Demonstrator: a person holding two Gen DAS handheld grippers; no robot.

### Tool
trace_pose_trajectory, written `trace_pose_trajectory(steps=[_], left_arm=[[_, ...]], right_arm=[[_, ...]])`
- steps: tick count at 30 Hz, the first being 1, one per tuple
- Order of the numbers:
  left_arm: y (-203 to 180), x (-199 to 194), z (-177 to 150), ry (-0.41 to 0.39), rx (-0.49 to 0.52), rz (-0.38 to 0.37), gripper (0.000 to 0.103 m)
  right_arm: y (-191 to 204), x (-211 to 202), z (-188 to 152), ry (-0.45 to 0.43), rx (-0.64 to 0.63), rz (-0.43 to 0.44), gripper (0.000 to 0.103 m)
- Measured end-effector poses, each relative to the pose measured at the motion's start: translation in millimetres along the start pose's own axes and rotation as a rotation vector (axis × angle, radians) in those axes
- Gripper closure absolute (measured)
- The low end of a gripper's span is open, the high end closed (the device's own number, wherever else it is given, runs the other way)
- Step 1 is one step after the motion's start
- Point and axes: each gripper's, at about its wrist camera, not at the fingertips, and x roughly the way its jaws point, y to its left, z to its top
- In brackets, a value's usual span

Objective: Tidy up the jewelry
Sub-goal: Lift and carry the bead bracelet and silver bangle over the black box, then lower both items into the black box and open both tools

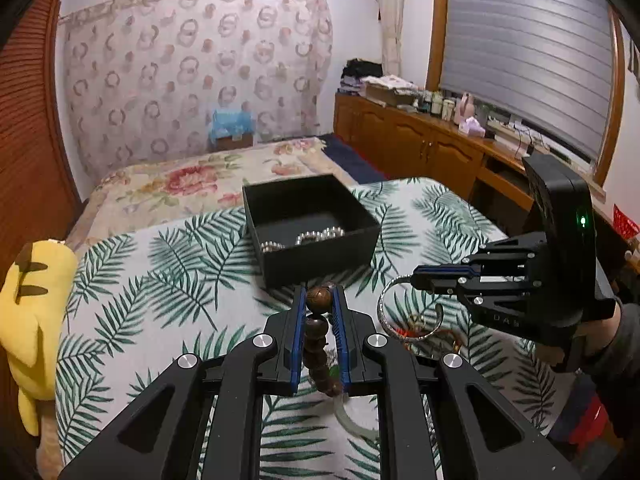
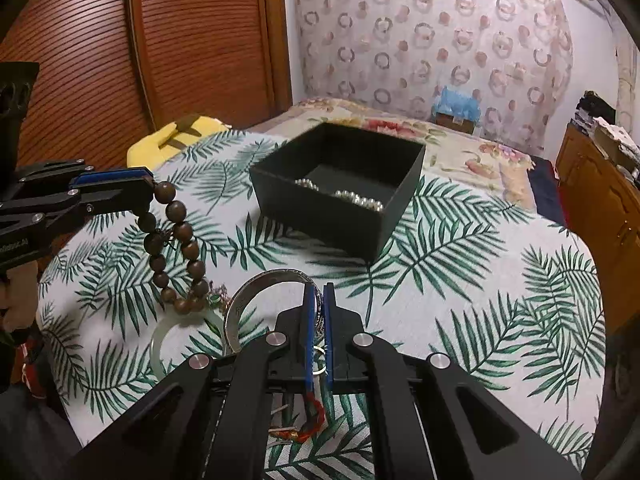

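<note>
My left gripper (image 1: pixel 319 295) is shut on a brown wooden bead bracelet (image 1: pixel 318 338), which hangs from it above the leaf-print cloth; it also shows in the right wrist view (image 2: pixel 176 248) beside the left gripper (image 2: pixel 150 192). My right gripper (image 2: pixel 319 292) is shut on a silver bangle (image 2: pixel 256 292), also seen in the left wrist view (image 1: pixel 394 312) at the right gripper (image 1: pixel 416 279). A black open box (image 1: pixel 316 254) (image 2: pixel 320 220) ahead holds silver bead bracelets (image 1: pixel 320 236) (image 2: pixel 356 199).
A pale green jade bangle (image 2: pixel 180 332) and a red cord piece (image 2: pixel 312 420) lie on the leaf-print cloth (image 2: pixel 480 300). A yellow plush toy (image 1: pixel 32 312) sits at the left edge. A wooden cabinet (image 1: pixel 420 144) stands right of the bed.
</note>
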Motion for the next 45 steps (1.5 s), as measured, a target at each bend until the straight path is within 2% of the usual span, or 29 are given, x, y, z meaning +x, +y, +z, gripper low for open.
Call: trace_pose_trajectory(steps=[15, 21, 27, 37, 45], left_arm=[[4.5, -9.8, 54.9, -0.103, 0.010, -0.012, 0.091], [8.1, 3.5, 84.9, -0.121, 0.023, -0.002, 0.091], [12.0, 33.0, 104.4, -0.104, 0.033, 0.020, 0.091], [30.9, 101.4, 93.6, -0.011, -0.014, 0.014, 0.091], [53.6, 124.9, 82.1, 0.011, -0.078, -0.007, 0.090]], right_arm=[[-18.2, -19.3, 44.6, -0.093, 0.001, 0.009, 0.098], [-31.4, -11.7, 63.7, -0.115, -0.008, 0.003, 0.098], [-46.4, 3.4, 81.3, -0.135, -0.009, 0.003, 0.098], [-59.3, 37.1, 94.2, -0.104, -0.025, 0.016, 0.098], [-63.8, 58.8, 97.6, -0.067, -0.032, 0.006, 0.098]])
